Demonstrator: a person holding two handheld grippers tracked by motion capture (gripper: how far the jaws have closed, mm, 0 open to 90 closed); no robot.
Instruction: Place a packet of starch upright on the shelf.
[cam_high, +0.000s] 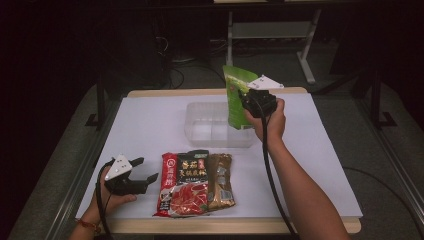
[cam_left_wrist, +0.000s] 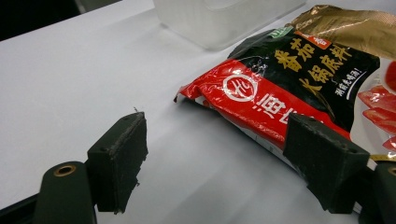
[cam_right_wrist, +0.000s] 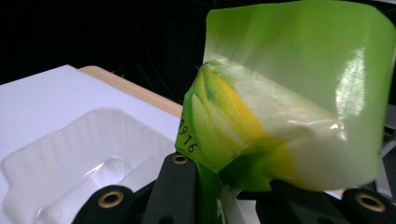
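green pouch (cam_right_wrist: 289, 93) bottom hidden behind claw (cam_right_wrist: 224, 186).

Left hand-held gripper (cam_high: 142, 171) low, jaws apart; right hand-held gripper (cam_high: 245, 97) raised, clamped.

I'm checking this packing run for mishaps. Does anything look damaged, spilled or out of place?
Nothing is spilled or torn. The green pouch, pinched in the right gripper above the clear tray, is creased and bent at the grip. The red and black packet lies flat, overlapping a gold packet.
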